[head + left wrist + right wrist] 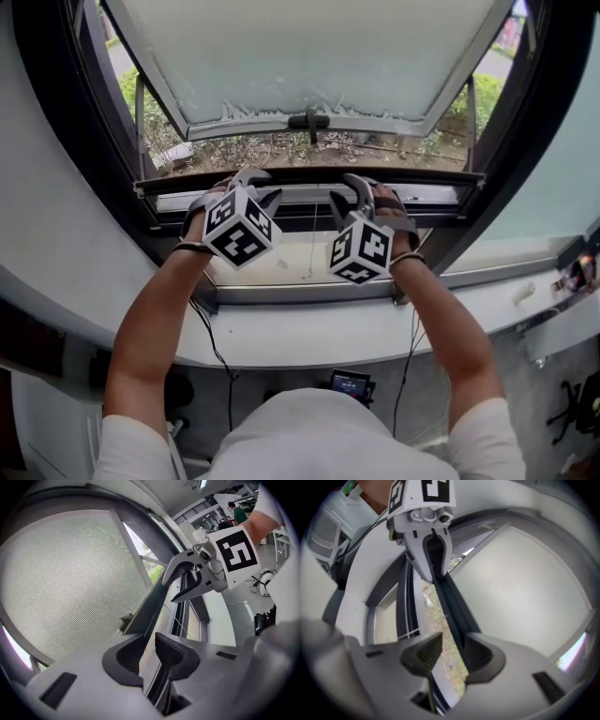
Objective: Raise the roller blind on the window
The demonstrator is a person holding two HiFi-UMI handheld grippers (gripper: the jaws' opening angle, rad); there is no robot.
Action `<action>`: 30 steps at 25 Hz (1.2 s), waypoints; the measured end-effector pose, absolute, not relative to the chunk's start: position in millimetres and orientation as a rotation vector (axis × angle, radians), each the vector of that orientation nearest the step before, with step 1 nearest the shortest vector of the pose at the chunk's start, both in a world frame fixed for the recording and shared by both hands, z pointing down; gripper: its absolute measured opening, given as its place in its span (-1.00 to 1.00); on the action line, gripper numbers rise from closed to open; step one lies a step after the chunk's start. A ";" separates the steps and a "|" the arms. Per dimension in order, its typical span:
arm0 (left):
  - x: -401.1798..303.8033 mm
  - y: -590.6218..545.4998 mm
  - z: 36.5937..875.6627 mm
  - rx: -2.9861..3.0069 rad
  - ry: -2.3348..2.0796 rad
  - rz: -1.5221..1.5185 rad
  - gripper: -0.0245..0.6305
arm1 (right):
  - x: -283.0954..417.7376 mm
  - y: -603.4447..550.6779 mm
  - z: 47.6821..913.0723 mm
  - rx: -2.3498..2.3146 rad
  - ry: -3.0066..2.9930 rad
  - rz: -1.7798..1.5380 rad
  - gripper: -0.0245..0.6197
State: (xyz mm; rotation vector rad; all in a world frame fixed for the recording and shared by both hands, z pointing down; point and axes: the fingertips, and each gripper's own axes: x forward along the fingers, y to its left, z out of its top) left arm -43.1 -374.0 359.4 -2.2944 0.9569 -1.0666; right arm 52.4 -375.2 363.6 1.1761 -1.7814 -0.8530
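Where the roller blind's dark bottom rail [431, 175] spans the window [309, 56], the left tongs [258, 184] clamp it. The right tongs [350, 191] clamp it just beside, near mid-rail.

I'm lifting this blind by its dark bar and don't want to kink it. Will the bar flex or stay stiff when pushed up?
Likely stiff: the dark bar runs straight between the left tongs and right tongs, with no visible sag. It is probably light for its length, since it looks slim. Lifted at one end only, it might tilt, because it is long.
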 end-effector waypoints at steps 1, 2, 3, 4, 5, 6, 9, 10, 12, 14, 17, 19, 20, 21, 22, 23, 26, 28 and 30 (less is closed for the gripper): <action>-43.4 -374.4 353.1 -2.297 0.958 -1.068 -0.65 | 51.9 -375.8 356.7 1.190 -1.794 -0.849 -0.50; -43.6 -374.9 346.7 -2.299 0.957 -1.071 -0.65 | 51.6 -376.3 349.6 1.203 -1.808 -0.845 -0.50; -43.8 -375.4 340.2 -2.299 0.957 -1.070 -0.66 | 51.4 -376.7 342.5 1.217 -1.821 -0.843 -0.50; -43.9 -376.0 333.8 -2.298 0.959 -1.067 -0.68 | 51.5 -376.9 335.9 1.229 -1.833 -0.843 -0.50; -44.0 -376.5 328.3 -2.298 0.960 -1.064 -0.69 | 51.5 -377.0 330.2 1.238 -1.843 -0.843 -0.50; -44.1 -377.0 324.0 -2.297 0.959 -1.064 -0.70 | 51.3 -376.9 325.8 1.243 -1.853 -0.841 -0.50; -44.2 -378.6 316.5 -2.287 0.952 -1.068 -0.70 | 47.7 -374.0 316.5 1.253 -1.889 -0.843 -0.50; -44.3 -378.5 315.1 -2.282 0.950 -1.065 -0.71 | 45.8 -371.3 314.1 1.259 -1.902 -0.853 -0.50; -44.8 -377.6 311.3 -2.277 0.948 -1.055 -0.70 | 41.8 -364.0 309.7 1.275 -1.927 -0.880 -0.50; -45.1 -377.5 302.9 -2.277 0.950 -1.038 -0.71 | 39.0 -357.0 305.8 1.294 -1.953 -0.899 -0.50; -44.6 -378.2 281.6 -2.266 0.960 -1.004 -0.71 | 38.9 -350.2 306.4 1.310 -1.983 -0.890 -0.50; -44.6 -377.9 265.6 -2.263 0.966 -0.984 -0.71 | 40.1 -347.5 310.6 1.313 -1.997 -0.872 -0.50; -44.6 -377.8 259.0 -2.261 0.968 -0.979 -0.71 | 41.1 -346.3 313.5 1.314 -2.004 -0.860 -0.50; -44.5 -378.0 254.3 -2.259 0.967 -0.976 -0.71 | 42.1 -344.9 316.8 1.316 -2.013 -0.843 -0.50; -44.6 -378.1 251.4 -2.258 0.965 -0.977 -0.71 | 43.1 -343.3 320.9 1.317 -2.026 -0.821 -0.50; -44.7 -378.2 250.0 -2.258 0.962 -0.979 -0.71 | 43.9 -341.4 325.7 1.318 -2.040 -0.796 -0.50; -44.7 -378.2 245.7 -2.257 0.956 -0.974 -0.71 | 47.0 -336.6 341.3 1.318 -2.070 -0.732 -0.50; -44.8 -378.3 240.1 -2.256 0.956 -0.968 -0.71 | 50.1 -334.8 348.4 1.319 -2.072 -0.712 -0.50; -45.1 -379.0 233.9 -2.255 0.958 -0.964 -0.71 | 53.8 -334.4 353.7 1.318 -2.073 -0.693 -0.50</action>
